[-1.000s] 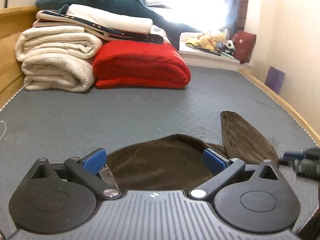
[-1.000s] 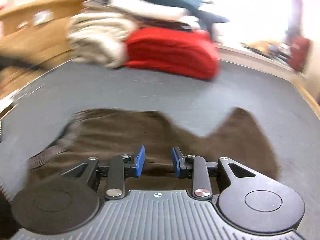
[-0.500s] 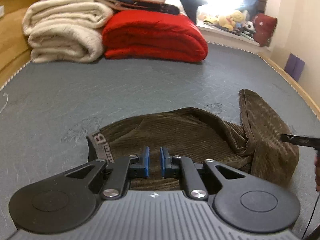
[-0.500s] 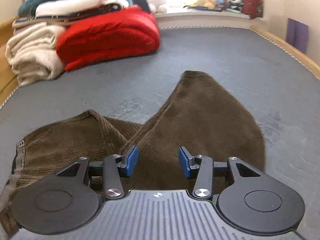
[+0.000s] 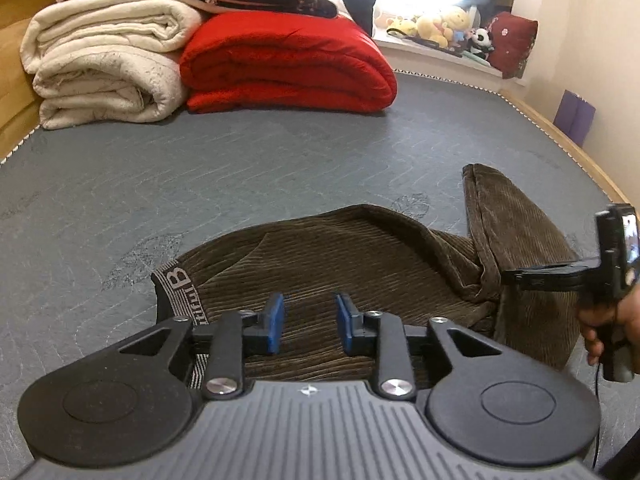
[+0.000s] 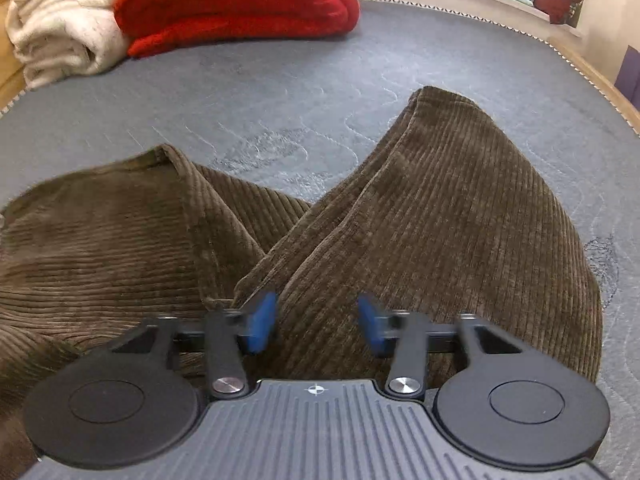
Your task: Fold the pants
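Brown corduroy pants (image 5: 340, 248) lie rumpled on the grey mattress (image 5: 200, 168), with the lettered waistband (image 5: 184, 292) at the left and a leg (image 5: 516, 240) bent up at the right. My left gripper (image 5: 309, 322) is open and empty above the waist part. My right gripper (image 6: 316, 322) is open and empty above the bent leg (image 6: 440, 208). The right tool and the hand holding it show at the right edge of the left wrist view (image 5: 612, 272).
Folded cream blankets (image 5: 104, 60) and a folded red quilt (image 5: 288, 64) are stacked at the far end of the mattress. Plush toys (image 5: 444, 26) sit on the window ledge. A wooden bed rail (image 5: 576, 152) runs along the right edge.
My left gripper opened from nearly shut and let go of the waist part. My right gripper opened wider and moved closer over the bent leg.
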Action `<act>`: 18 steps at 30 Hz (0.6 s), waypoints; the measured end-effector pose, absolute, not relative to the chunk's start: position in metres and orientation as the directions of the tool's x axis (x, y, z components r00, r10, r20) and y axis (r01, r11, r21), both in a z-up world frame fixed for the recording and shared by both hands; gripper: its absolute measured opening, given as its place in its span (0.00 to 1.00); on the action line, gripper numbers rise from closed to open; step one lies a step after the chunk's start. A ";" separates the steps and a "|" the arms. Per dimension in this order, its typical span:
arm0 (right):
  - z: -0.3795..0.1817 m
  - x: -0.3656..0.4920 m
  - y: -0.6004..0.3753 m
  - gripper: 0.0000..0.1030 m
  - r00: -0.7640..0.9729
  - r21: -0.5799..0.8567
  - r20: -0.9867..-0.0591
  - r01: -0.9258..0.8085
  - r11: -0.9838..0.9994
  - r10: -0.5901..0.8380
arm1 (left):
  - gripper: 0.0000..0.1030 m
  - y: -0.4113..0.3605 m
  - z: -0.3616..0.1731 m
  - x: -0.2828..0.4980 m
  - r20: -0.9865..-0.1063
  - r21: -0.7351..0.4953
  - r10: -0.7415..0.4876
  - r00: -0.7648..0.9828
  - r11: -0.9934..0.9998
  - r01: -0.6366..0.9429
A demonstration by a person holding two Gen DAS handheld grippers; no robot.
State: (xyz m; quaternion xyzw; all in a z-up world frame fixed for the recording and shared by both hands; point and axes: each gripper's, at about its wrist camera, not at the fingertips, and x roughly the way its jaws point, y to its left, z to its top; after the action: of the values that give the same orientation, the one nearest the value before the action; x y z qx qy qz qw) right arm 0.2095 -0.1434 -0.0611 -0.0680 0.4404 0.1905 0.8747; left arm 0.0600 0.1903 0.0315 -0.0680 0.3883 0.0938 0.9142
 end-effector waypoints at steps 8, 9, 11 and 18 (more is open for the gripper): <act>-0.023 0.172 -0.200 0.06 0.576 0.014 -0.767 -0.424 0.906 0.282 | 0.37 0.185 0.033 0.052 -0.729 -0.040 0.119 0.674 0.976 -0.215; -0.018 0.166 -0.213 0.06 0.575 0.020 -0.767 -0.422 0.906 0.286 | 0.37 0.184 0.033 0.051 -0.730 -0.038 0.116 0.673 0.977 -0.210; -0.011 0.155 -0.239 0.06 0.562 0.041 -0.770 -0.430 0.902 0.303 | 0.37 0.180 0.033 0.047 -0.731 -0.036 0.108 0.674 0.980 -0.196; -0.023 0.094 -0.330 0.00 0.370 0.132 -0.843 -0.560 0.818 0.390 | 0.42 0.179 0.033 0.035 -0.731 -0.001 0.090 0.676 0.991 -0.133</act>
State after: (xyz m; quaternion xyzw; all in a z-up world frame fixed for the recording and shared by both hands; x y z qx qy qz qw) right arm 0.0944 -0.3299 -0.0226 -0.0888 0.4812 0.2886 0.8229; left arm 0.0351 0.1792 0.0328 -0.0268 0.3976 0.0610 0.9151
